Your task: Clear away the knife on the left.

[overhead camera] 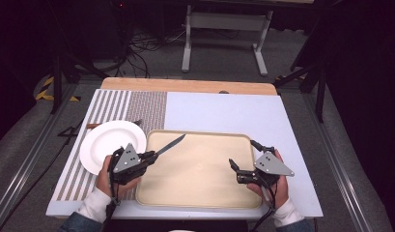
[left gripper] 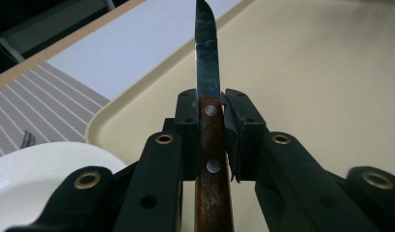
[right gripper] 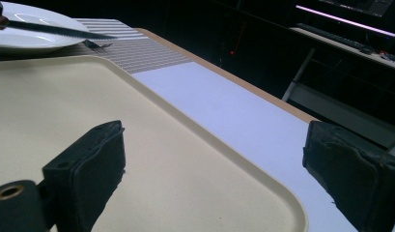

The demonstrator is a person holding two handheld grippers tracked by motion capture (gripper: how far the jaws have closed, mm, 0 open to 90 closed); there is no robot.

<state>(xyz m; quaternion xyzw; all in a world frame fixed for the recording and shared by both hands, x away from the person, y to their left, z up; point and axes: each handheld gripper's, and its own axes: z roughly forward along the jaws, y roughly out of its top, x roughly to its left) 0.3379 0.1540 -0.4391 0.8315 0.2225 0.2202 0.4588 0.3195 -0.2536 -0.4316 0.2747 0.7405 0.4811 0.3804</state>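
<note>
My left gripper is shut on a knife by its brown riveted wooden handle. The serrated blade points out over the left part of the beige tray, above its surface. In the right gripper view the same blade crosses the top left corner. My right gripper stands open over the tray's right side, with nothing between its wide-apart jaws. A white plate lies just left of the tray, beside the left hand.
A fork lies partly hidden behind the plate on the striped placemat. The tray sits on a pale blue mat over a wooden table whose far edge is in view. Beyond are a white frame and cables on the floor.
</note>
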